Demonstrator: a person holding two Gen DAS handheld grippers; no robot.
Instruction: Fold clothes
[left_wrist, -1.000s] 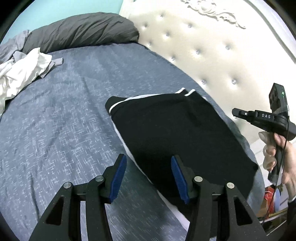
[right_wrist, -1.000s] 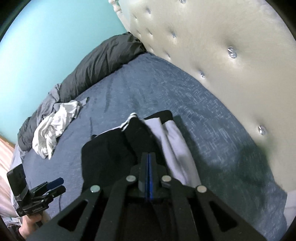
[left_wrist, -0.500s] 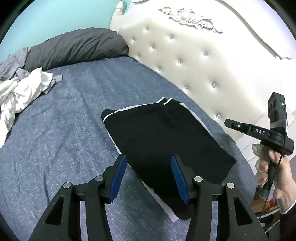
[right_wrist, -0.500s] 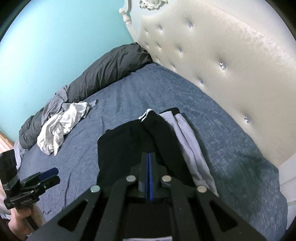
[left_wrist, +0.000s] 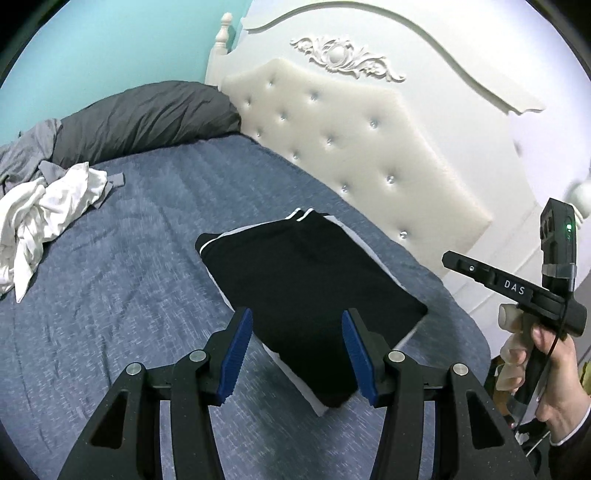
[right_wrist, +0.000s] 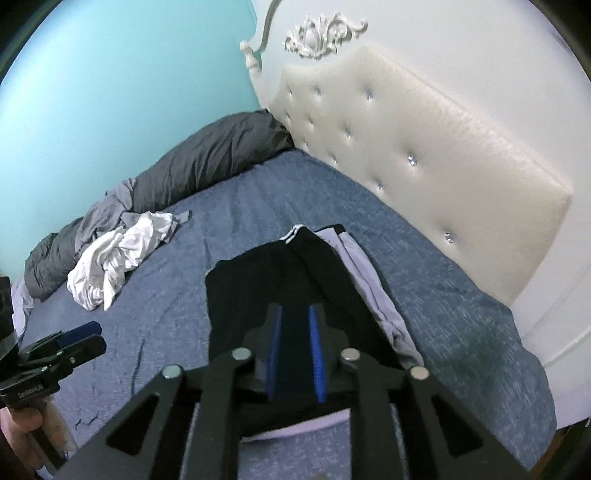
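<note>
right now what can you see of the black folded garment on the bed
The black garment lies folded flat in a rough rectangle on the blue bedspread, near the tufted headboard. It looks like soft matte fabric with thin white stripes at its far end. It rests on a pale lavender piece. Neither gripper touches it.

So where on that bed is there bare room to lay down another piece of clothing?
The widest bare patch of blue bedspread lies between the crumpled white garment and the folded black garment. A narrower strip runs along the tufted headboard. It is crowded by the dark grey pillow, where loose clothes pile.
</note>
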